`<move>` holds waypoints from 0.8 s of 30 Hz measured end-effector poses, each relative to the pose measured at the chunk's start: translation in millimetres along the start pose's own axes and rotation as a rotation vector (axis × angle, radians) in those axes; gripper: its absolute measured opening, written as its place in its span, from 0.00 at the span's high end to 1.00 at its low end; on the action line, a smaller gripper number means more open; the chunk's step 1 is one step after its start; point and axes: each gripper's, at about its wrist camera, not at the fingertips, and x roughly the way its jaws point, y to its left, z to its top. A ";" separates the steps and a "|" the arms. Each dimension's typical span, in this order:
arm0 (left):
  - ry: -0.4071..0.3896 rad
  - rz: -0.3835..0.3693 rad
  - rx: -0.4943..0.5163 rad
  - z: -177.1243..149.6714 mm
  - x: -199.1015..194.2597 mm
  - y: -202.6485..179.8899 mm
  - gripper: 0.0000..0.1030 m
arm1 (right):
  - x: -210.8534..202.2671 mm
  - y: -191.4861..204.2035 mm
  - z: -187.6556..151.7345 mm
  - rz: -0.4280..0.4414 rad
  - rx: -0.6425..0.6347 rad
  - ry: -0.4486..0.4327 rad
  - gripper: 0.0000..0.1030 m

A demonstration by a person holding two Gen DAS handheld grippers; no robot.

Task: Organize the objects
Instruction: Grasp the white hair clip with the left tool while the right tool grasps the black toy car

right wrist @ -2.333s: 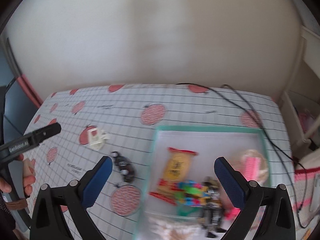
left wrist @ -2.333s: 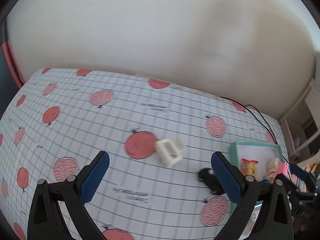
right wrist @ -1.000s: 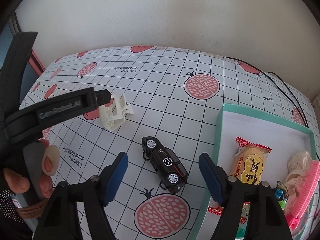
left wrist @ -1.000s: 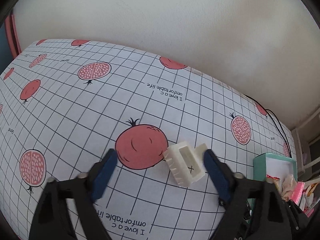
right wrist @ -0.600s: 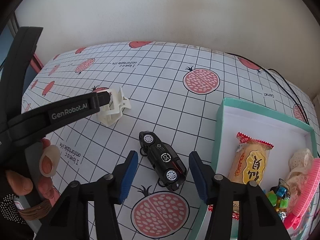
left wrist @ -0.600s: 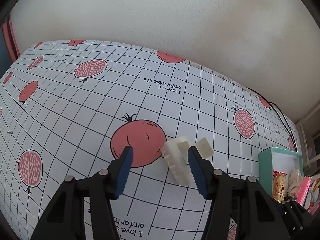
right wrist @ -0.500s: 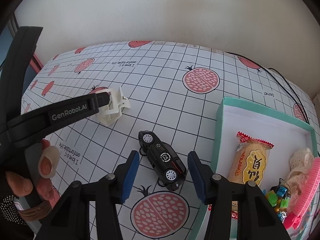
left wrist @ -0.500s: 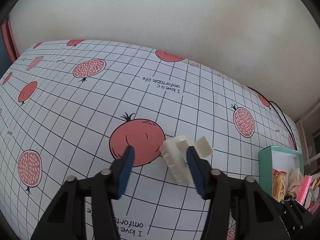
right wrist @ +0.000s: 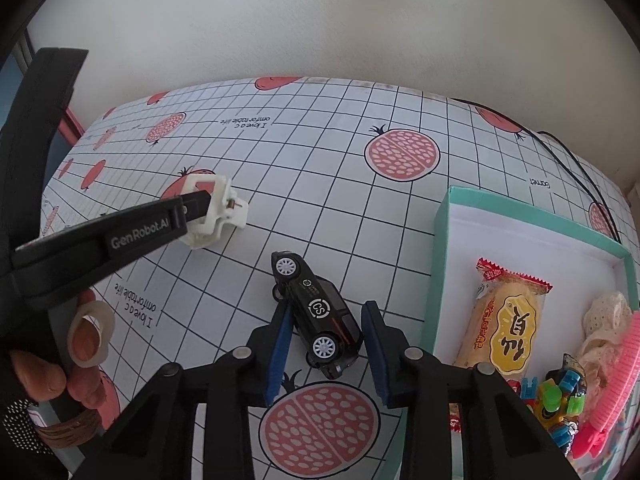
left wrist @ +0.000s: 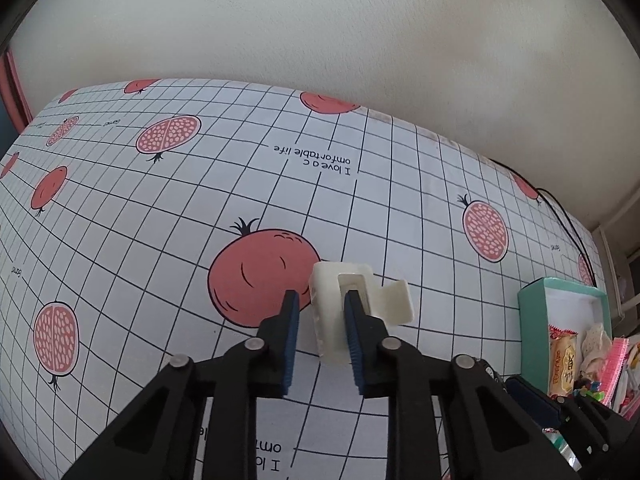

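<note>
A white plastic piece (left wrist: 384,304) lies on the pomegranate-print tablecloth (left wrist: 160,208). My left gripper (left wrist: 321,296) straddles its left wall: one pad sits at the slot, the other just outside, with a thin gap showing. The right wrist view shows the same piece (right wrist: 208,236) with that finger reaching into it. A black toy car (right wrist: 316,304) lies diagonally on the cloth. My right gripper (right wrist: 328,308) is open and its fingers flank the car's rear end closely, a sliver of cloth showing on the left side.
A teal-rimmed white box (right wrist: 440,260) stands to the right, holding a yellow snack pack (right wrist: 508,320), a pink comb (right wrist: 612,380), a lace item and small coloured toys. A black cable (right wrist: 560,156) runs along the far right. A person's hand (right wrist: 80,344) holds the left gripper.
Both grippers came down to the table and narrowed their jaws, the left around the white piece's wall, the right around the car's rear. The objects have stayed put.
</note>
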 end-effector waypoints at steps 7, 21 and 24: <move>0.009 0.013 0.011 -4.3 5.3 -0.3 0.87 | -0.4 2.2 0.6 -0.003 -0.004 -0.005 0.64; -0.017 0.007 0.011 -1.1 -5.4 3.6 0.89 | -3.0 3.9 1.9 0.003 -0.010 -0.014 0.65; -0.032 0.005 0.010 -0.6 -10.9 4.4 0.89 | -8.1 4.7 4.0 0.004 -0.010 -0.028 0.65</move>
